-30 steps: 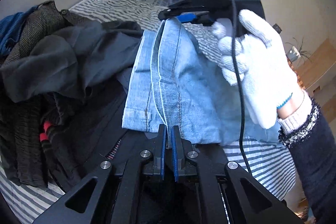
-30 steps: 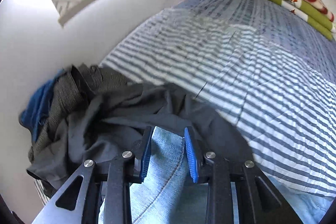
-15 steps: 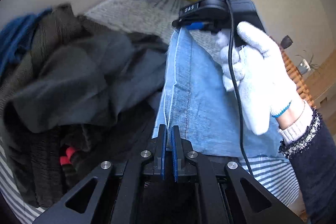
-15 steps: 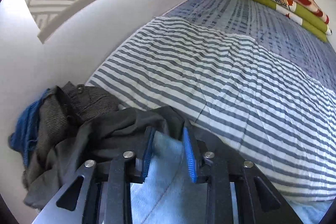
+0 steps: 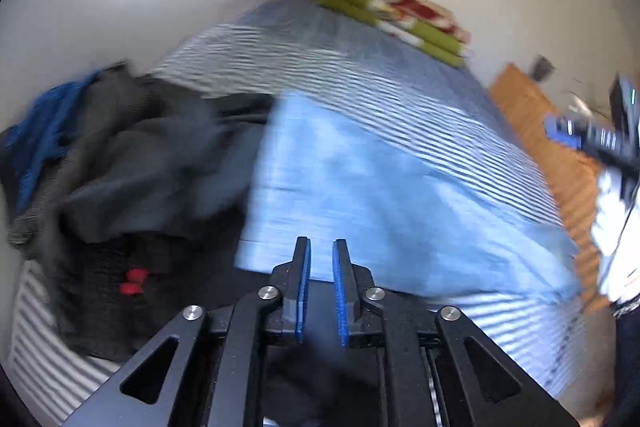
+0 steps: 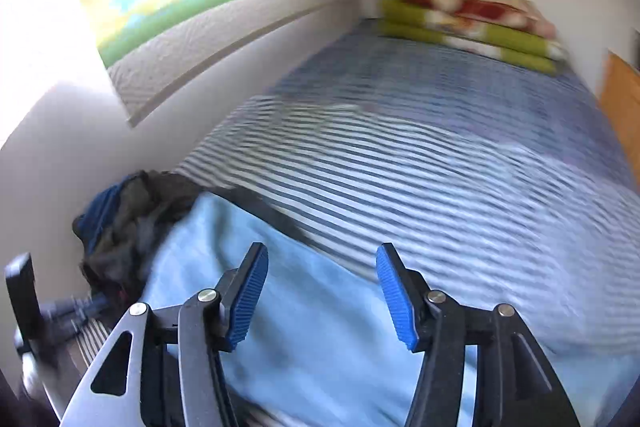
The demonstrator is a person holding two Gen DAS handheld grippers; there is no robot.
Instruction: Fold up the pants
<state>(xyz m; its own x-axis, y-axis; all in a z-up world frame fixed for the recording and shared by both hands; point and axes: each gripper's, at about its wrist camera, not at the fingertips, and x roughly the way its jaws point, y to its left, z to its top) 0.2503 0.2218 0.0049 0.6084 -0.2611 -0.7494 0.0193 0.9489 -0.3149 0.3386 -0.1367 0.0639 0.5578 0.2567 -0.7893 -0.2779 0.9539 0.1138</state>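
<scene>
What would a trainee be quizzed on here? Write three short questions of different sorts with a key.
1. True or false: the light blue pants lie on the striped bedcover.
2. Which lies beside the pants, towards the wall? A) a dark clothes pile B) a pillow C) a laundry basket
3. Fill in: at the far end of the bed sits a folded green and red ____.

Key:
1. True. Nothing is between the pads of the left gripper or the right gripper; both sets of jaws are opening.
2. A
3. blanket
</scene>
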